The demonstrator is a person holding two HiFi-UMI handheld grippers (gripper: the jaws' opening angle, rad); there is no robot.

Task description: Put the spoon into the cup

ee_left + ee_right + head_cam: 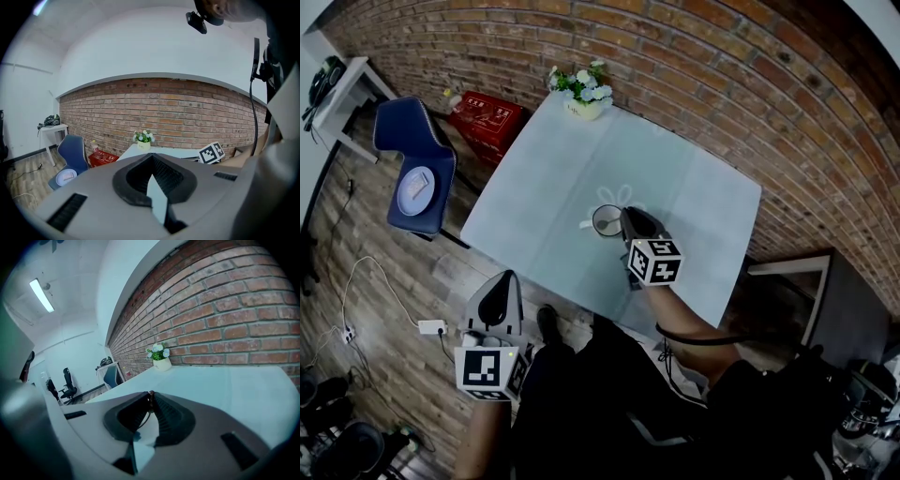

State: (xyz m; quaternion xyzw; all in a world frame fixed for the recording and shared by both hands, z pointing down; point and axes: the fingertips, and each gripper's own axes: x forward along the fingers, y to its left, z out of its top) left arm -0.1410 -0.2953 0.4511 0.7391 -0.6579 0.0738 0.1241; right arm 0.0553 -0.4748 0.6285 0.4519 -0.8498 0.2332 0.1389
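Observation:
A white cup (605, 221) stands near the middle of the pale blue table (703, 206), its handle to the left. My right gripper (623, 215) reaches over the cup's right rim. In the right gripper view the right gripper (150, 395) has its jaws nearly together on the thin dark handle of a spoon (150, 401), which hangs down between them; the cup is hidden under the jaws. My left gripper (501, 278) hangs off the table's near left edge, above the floor. The left gripper (152, 158) has its tips together and holds nothing.
A white pot of flowers (584, 106) sits at the table's far edge by the brick wall. Left of the table are a blue chair (417, 164) with a plate on it, a red crate (486, 117) and a white side table (342, 89). Cables lie on the wooden floor.

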